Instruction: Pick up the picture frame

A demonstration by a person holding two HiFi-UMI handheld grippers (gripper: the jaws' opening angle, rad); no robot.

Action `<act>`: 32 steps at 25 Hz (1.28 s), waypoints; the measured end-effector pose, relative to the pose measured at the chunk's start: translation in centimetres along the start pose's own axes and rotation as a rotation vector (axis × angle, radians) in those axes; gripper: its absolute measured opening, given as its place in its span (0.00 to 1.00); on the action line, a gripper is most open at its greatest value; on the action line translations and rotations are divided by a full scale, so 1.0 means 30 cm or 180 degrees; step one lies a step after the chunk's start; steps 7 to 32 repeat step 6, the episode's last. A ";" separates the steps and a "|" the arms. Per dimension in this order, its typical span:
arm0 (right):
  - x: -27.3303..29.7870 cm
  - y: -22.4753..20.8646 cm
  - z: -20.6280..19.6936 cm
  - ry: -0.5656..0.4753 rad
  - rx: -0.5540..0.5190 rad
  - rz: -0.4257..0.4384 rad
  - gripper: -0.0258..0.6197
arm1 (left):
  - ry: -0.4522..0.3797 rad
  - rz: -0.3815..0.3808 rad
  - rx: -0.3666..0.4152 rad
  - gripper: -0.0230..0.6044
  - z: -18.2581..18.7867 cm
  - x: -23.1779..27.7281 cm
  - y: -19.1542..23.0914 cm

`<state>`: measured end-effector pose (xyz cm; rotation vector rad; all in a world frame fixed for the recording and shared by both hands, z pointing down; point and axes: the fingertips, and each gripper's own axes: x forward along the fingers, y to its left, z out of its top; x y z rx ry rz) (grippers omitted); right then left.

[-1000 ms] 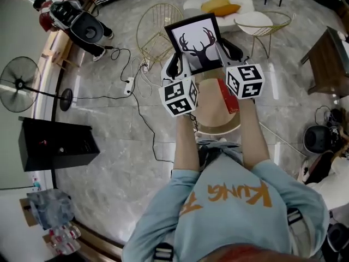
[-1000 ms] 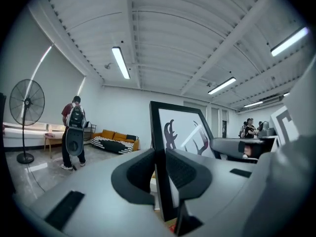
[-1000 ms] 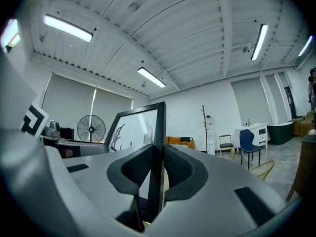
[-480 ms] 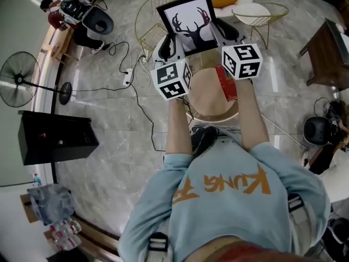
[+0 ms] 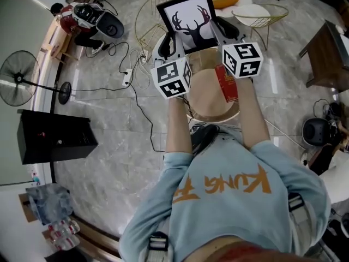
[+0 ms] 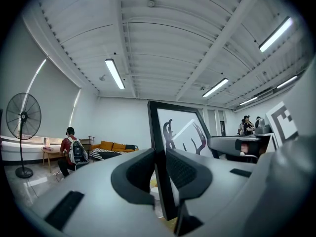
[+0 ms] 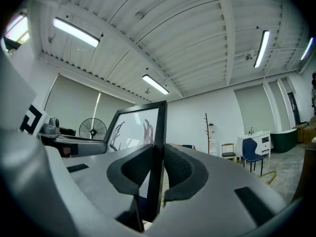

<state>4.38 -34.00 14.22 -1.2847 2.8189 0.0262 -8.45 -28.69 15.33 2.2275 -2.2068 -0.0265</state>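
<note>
- Since a second ago the picture frame [image 5: 190, 23] has risen, and both marker cubes have risen with it; it now sits higher in my head view, clear of the round tabletop [image 5: 207, 100] below.
- Picture frame: a narrow black border around a white sheet that bears a dark silhouette of a deer's head with antlers.
- Position: in the air between the two grippers, above and beyond the round tabletop, on which a red box [image 5: 226, 83] lies.
- Left hand-held gripper [image 6: 159, 174]: jaws narrow, pads pressed on the frame's left border.
- Right hand-held gripper [image 7: 157, 172]: jaws narrow, pads pressed on the frame's right border.
- Orientation: the frame stands roughly upright and leans back, its printed face turned toward me. The two gripped borders run upward from the jaws and the antler tips point to the top border. I cannot tell whether the gripped borders are the longer pair.
</note>
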 end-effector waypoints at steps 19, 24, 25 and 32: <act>0.005 -0.006 0.001 0.0032 -0.0168 -0.0020 0.15 | 0.0017 0.0024 -0.0024 0.17 -0.015 0.014 -0.003; 0.005 -0.006 0.001 0.0032 -0.0168 -0.0020 0.15 | 0.0017 0.0024 -0.0024 0.17 -0.015 0.014 -0.003; 0.005 -0.006 0.001 0.0032 -0.0168 -0.0020 0.15 | 0.0017 0.0024 -0.0024 0.17 -0.015 0.014 -0.003; 0.005 -0.006 0.001 0.0032 -0.0168 -0.0020 0.15 | 0.0017 0.0024 -0.0024 0.17 -0.015 0.014 -0.003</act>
